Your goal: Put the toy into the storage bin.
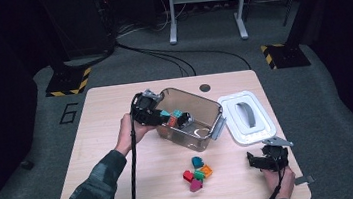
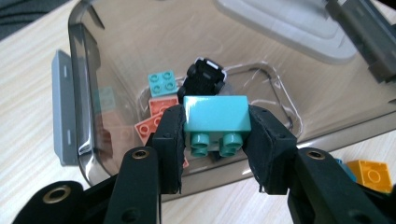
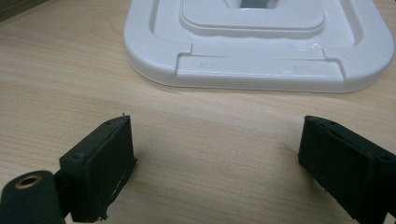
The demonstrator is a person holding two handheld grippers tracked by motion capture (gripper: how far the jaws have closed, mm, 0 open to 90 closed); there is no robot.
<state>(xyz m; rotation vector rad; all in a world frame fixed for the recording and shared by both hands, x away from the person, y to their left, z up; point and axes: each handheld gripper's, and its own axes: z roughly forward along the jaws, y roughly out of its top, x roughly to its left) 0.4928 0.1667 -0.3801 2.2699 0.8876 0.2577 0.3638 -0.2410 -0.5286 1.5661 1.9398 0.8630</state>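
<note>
A teal toy brick (image 2: 215,119) hangs studs-down between the pads of my left gripper (image 2: 215,147), which is shut on it over the clear plastic bin (image 2: 116,56). Inside the bin lie a small teal brick (image 2: 163,83), orange bricks (image 2: 156,116) and a black piece (image 2: 204,77). From above, my left gripper (image 1: 179,120) reaches over the bin (image 1: 204,101) from its left side. My right gripper (image 3: 215,158) stands open just above the bare tabletop, at the table's front right corner (image 1: 252,160), with nothing between its jaws.
The bin's white lid (image 1: 245,117) lies on the table to the right of the bin, and in the right gripper view that lid (image 3: 261,51) is just ahead. A small pile of coloured bricks (image 1: 198,172) sits in front of the bin. One orange brick (image 2: 373,173) shows beside the bin.
</note>
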